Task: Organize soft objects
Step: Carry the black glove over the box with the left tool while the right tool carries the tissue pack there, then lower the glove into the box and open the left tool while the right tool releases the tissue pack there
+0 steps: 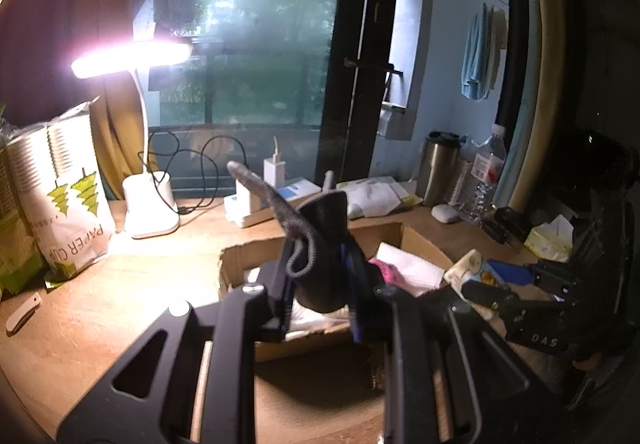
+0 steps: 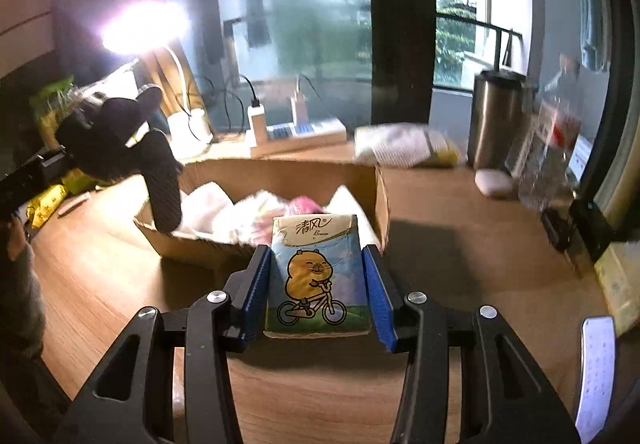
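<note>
Holding cloths: cardboard box (image 2: 280, 174)

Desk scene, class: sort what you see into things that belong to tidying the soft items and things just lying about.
Belongs to the job:
dark sock, held in left gripper
tissue pack, held in right gripper
cardboard box

Just lying about:
desk lamp
paper cup bag
steel flask
water bottle
</note>
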The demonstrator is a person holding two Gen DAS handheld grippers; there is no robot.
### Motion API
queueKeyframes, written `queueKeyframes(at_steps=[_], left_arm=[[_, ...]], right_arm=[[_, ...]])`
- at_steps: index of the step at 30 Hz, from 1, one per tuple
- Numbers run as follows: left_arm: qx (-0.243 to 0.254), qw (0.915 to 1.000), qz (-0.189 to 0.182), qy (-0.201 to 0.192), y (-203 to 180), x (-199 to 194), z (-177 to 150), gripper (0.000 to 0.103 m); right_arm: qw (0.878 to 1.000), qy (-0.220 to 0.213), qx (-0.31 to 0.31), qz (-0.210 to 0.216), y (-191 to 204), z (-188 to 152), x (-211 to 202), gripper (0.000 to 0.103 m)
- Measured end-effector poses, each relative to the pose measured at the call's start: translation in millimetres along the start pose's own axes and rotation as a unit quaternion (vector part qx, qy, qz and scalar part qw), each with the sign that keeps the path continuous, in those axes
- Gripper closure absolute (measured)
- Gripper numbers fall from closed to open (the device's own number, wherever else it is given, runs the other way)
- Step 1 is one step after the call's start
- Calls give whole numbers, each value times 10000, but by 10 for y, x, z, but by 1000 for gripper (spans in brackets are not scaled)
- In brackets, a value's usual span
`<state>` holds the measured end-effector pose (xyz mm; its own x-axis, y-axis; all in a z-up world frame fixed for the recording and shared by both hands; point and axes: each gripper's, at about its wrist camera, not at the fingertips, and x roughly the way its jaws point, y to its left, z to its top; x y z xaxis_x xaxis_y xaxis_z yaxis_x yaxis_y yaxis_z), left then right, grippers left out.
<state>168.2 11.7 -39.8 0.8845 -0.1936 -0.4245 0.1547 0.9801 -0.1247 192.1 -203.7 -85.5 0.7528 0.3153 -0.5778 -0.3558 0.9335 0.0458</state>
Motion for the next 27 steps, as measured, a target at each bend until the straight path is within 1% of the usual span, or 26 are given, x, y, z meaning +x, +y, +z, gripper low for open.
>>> queueKeyframes(at_steps=[5, 12, 27], left_arm=[[71, 10000, -32, -56, -38, 31, 72, 81], [18, 10000, -1, -62, -37, 130, 100, 81], [-125, 9994, 235, 232, 85, 452, 32, 81]], right_arm=[[9998, -170, -62, 16, 23, 117, -44, 55], [9994, -341, -74, 23, 28, 215, -38, 55], [9988, -458, -138, 41, 1, 390, 180, 55]])
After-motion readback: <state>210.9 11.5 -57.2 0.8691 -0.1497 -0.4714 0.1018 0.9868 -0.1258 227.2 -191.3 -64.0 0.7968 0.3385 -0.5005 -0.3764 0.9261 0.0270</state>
